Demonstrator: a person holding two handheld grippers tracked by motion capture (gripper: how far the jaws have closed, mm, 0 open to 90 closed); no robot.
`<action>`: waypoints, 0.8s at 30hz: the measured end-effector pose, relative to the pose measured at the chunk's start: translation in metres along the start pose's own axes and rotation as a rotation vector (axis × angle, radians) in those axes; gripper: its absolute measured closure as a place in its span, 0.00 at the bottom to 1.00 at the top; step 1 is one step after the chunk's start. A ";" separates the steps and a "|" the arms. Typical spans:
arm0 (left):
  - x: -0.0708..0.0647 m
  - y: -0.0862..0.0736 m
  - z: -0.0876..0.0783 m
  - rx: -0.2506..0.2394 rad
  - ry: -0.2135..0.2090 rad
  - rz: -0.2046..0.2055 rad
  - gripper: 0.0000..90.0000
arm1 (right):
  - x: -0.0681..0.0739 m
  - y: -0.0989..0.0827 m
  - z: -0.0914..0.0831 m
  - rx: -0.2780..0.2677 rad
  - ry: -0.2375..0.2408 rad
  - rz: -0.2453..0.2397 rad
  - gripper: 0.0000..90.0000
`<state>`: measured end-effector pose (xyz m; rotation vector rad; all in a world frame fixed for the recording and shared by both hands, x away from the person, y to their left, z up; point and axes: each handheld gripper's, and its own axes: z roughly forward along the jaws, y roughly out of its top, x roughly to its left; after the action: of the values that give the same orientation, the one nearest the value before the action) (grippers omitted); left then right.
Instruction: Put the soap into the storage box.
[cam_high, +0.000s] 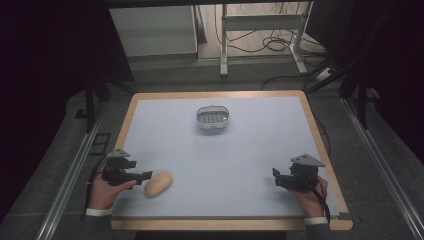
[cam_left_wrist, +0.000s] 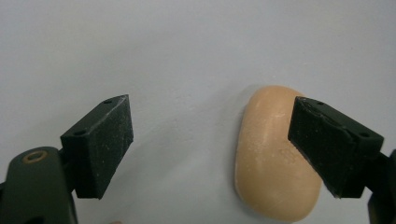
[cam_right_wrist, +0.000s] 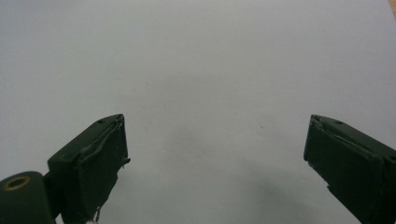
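A tan oval soap bar (cam_high: 158, 184) lies on the pale blue table top near the front left. My left gripper (cam_high: 145, 176) is just left of it, held in a hand, jaws wide open. In the left gripper view the soap bar (cam_left_wrist: 271, 158) lies on the table beneath the right jaw, which overlaps its right edge; the gap of the left gripper (cam_left_wrist: 210, 147) is mostly bare table. My right gripper (cam_high: 276, 178) rests near the front right, open, and in its own view the right gripper (cam_right_wrist: 215, 158) has nothing between its jaws.
A white oval soap dish (cam_high: 213, 117) with a slotted tray stands at the back middle of the table (cam_high: 225, 150). The table has a wooden rim. Beyond it are a desk frame and cables on the floor.
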<state>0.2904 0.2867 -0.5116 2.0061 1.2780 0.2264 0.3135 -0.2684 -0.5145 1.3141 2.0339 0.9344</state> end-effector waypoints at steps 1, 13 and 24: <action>0.001 0.000 0.000 0.000 0.002 0.000 0.16 | 0.000 0.000 0.000 0.000 0.000 0.000 0.08; 0.000 0.002 -0.003 -0.001 0.013 0.003 0.16 | -0.003 -0.004 -0.008 -0.027 0.036 -0.011 0.08; -0.006 0.006 -0.006 0.039 0.006 0.038 0.17 | -0.008 -0.009 -0.009 -0.032 0.060 0.015 0.08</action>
<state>0.2890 0.2827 -0.5020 2.0655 1.2576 0.2269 0.3048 -0.2805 -0.5149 1.2999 2.0478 1.0205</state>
